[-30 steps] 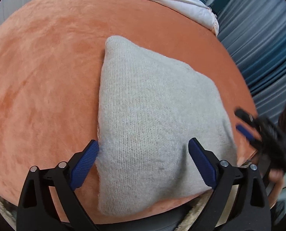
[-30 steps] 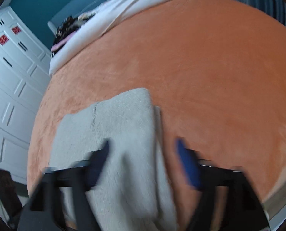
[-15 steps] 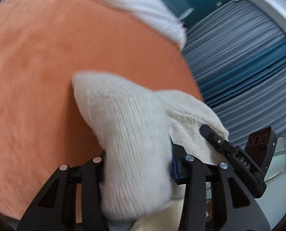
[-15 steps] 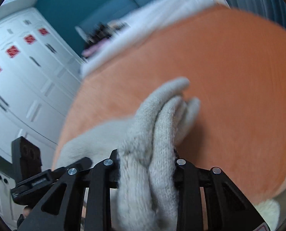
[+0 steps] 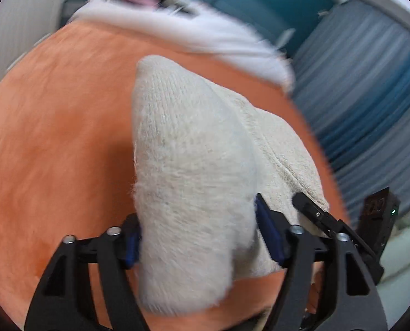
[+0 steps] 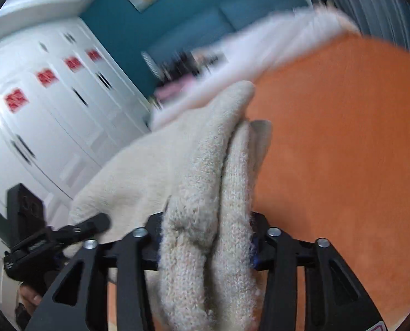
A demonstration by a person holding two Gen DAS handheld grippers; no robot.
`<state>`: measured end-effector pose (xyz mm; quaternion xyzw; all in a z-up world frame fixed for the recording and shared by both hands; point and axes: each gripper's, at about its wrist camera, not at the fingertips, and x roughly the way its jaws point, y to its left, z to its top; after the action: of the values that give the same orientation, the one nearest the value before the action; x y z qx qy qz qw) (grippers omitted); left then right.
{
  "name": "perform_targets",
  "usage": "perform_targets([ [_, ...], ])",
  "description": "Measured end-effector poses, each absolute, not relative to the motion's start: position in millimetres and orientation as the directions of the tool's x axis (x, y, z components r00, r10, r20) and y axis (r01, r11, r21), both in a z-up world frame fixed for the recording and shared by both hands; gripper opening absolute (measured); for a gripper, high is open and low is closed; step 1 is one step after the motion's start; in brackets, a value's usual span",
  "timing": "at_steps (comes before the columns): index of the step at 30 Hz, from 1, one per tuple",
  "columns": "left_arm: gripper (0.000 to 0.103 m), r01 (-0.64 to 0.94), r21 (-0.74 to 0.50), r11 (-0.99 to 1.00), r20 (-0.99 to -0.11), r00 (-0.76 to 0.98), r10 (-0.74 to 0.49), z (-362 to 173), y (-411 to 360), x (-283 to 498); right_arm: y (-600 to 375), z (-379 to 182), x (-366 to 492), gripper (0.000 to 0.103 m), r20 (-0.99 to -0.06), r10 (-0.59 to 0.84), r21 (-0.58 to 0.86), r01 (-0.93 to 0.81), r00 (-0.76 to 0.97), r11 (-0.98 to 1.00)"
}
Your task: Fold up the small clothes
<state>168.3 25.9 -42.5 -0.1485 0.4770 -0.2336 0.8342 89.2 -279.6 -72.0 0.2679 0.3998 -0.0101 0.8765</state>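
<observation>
The cream knit garment [image 5: 194, 171] hangs bunched above my orange bed cover [image 5: 53, 143], one end in each of my grippers. My left gripper [image 5: 198, 241] has a thick fold between its pads and my right gripper [image 6: 206, 245] a doubled one, both sets of jaws easing apart yet pressing the wool.

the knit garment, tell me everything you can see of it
The knit garment is cream or oatmeal, fuzzy, with visible rib-like stitches. It is bunched into thick folds and raised off the orange plush blanket. The left gripper has one bundle between its blue-padded fingers; the right gripper has two doubled-over layers between its own. Both grippers' jaws are opening, with cloth between them. The stretch between the two sags; the far corners point away.
</observation>
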Motion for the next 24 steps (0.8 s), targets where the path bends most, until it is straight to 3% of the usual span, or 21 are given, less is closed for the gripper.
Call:
perform_targets([
  [1, 0.061, 0.181, -0.429, 0.885, -0.781, 0.418, -0.464, -77.2, 28.1, 173.2, -281.0, -105.9, 96.6, 0.046, -0.804, 0.168, 0.401, 0.312, 0.570, 0.861],
  [2, 0.057, 0.115, -0.403, 0.908, -0.827, 0.380, -0.415, -111.3, 38.1, 171.9, -282.7, -124.8, 94.3, 0.035, -0.838, 0.181, 0.400, 0.355, 0.514, 0.845],
  [4, 0.059, 0.023, -0.461, 0.887, -0.822, 0.367, -0.437, -134.3, 62.4, 158.6, -284.8, -118.8, 68.2, 0.035, -0.755, 0.248, 0.518, 0.320, 0.607, 0.793],
  [7, 0.072, -0.003, -0.543, 0.840, -0.762, 0.421, -0.491, -125.8, 85.6, 145.5, -273.0, -94.6, 52.0, 0.063, -0.742, 0.169, 0.432, 0.270, 0.648, 0.860],
  [8, 0.073, 0.003, -0.541, 0.841, -0.756, 0.436, -0.488, -121.6, 86.2, 145.5, -269.6, -93.2, 54.3, 0.066, -0.746, 0.166, 0.412, 0.252, 0.645, 0.875],
  [10, 0.079, 0.027, -0.537, 0.843, -0.746, 0.451, -0.490, -117.7, 82.1, 154.1, -266.8, -103.6, 72.2, 0.067, -0.773, 0.164, 0.386, 0.248, 0.613, 0.889],
  [12, 0.079, 0.036, -0.509, 0.860, -0.766, 0.436, -0.472, -122.7, 75.8, 169.8, -256.4, -123.1, 93.0, 0.067, -0.809, 0.175, 0.373, 0.260, 0.562, 0.891],
  [13, 0.079, 0.045, -0.497, 0.866, -0.774, 0.427, -0.467, -124.6, 71.0, 173.5, -253.8, -132.0, 102.2, 0.058, -0.828, 0.176, 0.359, 0.261, 0.533, 0.896],
  [14, 0.078, 0.056, -0.460, 0.886, -0.794, 0.420, -0.439, -129.2, 66.6, 179.1, -251.7, -135.2, 108.9, 0.055, -0.843, 0.167, 0.342, 0.271, 0.511, 0.900],
  [17, 0.080, 0.081, -0.363, 0.928, -0.843, 0.394, -0.365, -142.5, 54.8, 178.0, -248.7, -136.4, 109.9, 0.059, -0.834, 0.128, 0.313, 0.270, 0.537, 0.911],
  [20, 0.081, 0.062, -0.398, 0.915, -0.840, 0.378, -0.390, -144.8, 61.6, 173.0, -251.5, -142.4, 110.5, 0.064, -0.859, 0.120, 0.289, 0.278, 0.498, 0.916],
  [24, 0.078, 0.104, -0.350, 0.931, -0.818, 0.451, -0.357, -113.0, 65.3, 141.5, -256.9, -104.2, 66.6, 0.067, -0.829, 0.045, 0.259, 0.311, 0.558, 0.914],
])
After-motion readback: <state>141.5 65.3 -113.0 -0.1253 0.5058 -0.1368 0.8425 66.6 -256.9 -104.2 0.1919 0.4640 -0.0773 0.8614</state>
